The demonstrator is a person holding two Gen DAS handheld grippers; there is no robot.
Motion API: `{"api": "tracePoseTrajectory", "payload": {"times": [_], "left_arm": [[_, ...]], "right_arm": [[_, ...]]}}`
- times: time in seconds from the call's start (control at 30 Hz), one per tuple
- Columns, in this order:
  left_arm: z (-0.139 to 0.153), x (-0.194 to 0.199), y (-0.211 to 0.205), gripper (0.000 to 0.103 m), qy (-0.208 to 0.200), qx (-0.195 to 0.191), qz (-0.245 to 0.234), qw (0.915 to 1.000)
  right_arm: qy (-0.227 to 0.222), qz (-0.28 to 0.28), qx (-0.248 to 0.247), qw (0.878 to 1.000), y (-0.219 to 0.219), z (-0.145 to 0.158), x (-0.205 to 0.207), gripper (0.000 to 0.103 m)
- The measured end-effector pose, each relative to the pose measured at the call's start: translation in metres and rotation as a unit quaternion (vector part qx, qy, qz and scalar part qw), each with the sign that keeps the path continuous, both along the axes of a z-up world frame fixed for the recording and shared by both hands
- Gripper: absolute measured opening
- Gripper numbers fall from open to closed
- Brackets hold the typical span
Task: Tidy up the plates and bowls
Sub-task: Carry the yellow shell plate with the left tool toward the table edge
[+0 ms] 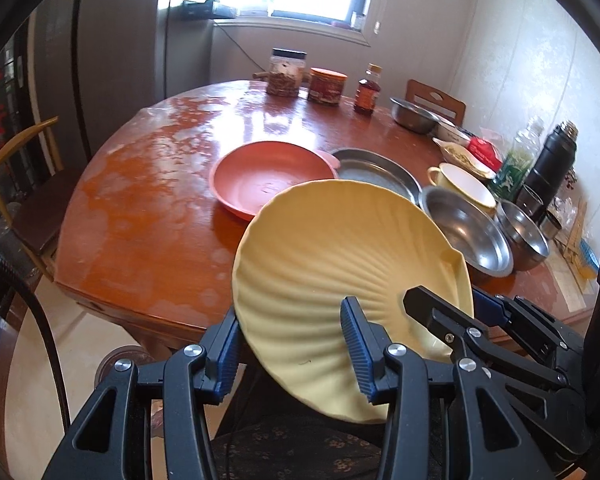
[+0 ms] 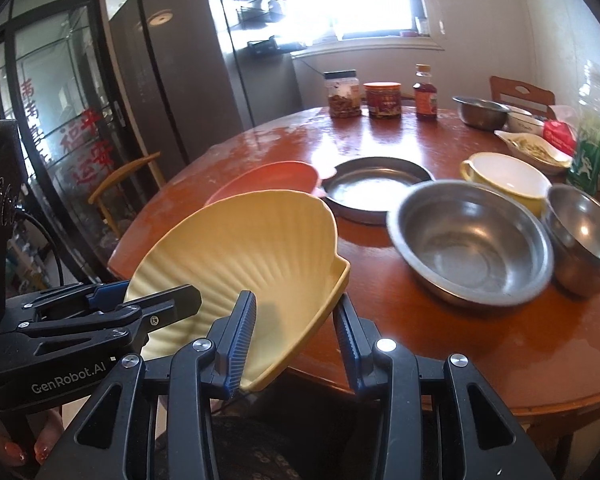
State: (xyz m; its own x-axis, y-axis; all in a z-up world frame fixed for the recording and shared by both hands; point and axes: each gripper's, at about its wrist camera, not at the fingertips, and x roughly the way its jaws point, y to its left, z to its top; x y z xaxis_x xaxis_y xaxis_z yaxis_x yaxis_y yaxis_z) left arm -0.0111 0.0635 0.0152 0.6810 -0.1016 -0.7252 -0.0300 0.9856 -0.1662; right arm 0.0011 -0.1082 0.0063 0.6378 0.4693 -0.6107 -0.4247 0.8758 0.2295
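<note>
Both grippers, left (image 1: 296, 350) and right (image 2: 296, 334), pinched the tilted yellow shell plate (image 1: 340, 280) off the table's (image 1: 140, 200) near edge; uneven pull risked dropping it.

Counts, by kind:
- Plates: three: one yellow shell (image 1: 340, 264), one red (image 1: 260, 180), one metal (image 1: 374, 172).
- Steel bowls: three (image 2: 472, 244) (image 2: 584, 236) (image 2: 480, 112).
- Yellow cup (image 2: 508, 180): one.
- Jars: two (image 1: 286, 72) (image 1: 327, 85).
- Small sauce bottle (image 1: 367, 90): one.
- Grippers: two (image 1: 292, 344) (image 2: 296, 332).
- Chairs: two (image 1: 24, 168) (image 1: 436, 102).
</note>
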Motion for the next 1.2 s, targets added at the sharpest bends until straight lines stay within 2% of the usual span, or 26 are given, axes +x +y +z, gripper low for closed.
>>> {"api": "tracePoseTrajectory", "payload": {"times": [0.43, 0.63, 0.87, 1.0, 1.2], "left_arm": [[0.006, -0.008, 0.093, 0.047, -0.014, 0.003, 0.107, 0.9941], [-0.005, 0.002, 0.134, 0.047, 0.004, 0.014, 0.142, 0.9898], [-0.025, 0.031, 0.167, 0.047, 0.029, 0.014, 0.149, 0.9883], [-0.035, 0.043, 0.175, 0.047, 0.042, 0.016, 0.146, 0.9882], [-0.039, 0.056, 0.179, 0.047, 0.043, 0.018, 0.145, 0.9883]], "right_arm": [[-0.02, 0.096, 0.0, 0.995, 0.101, 0.015, 0.025, 0.042], [-0.013, 0.134, -0.009, 0.991, 0.154, 0.007, 0.042, 0.042], [0.013, 0.139, -0.015, 0.99, 0.195, -0.012, 0.07, 0.042], [0.034, 0.136, -0.015, 0.99, 0.204, -0.023, 0.084, 0.042], [0.035, 0.129, -0.013, 0.991, 0.21, -0.03, 0.095, 0.042]]}}
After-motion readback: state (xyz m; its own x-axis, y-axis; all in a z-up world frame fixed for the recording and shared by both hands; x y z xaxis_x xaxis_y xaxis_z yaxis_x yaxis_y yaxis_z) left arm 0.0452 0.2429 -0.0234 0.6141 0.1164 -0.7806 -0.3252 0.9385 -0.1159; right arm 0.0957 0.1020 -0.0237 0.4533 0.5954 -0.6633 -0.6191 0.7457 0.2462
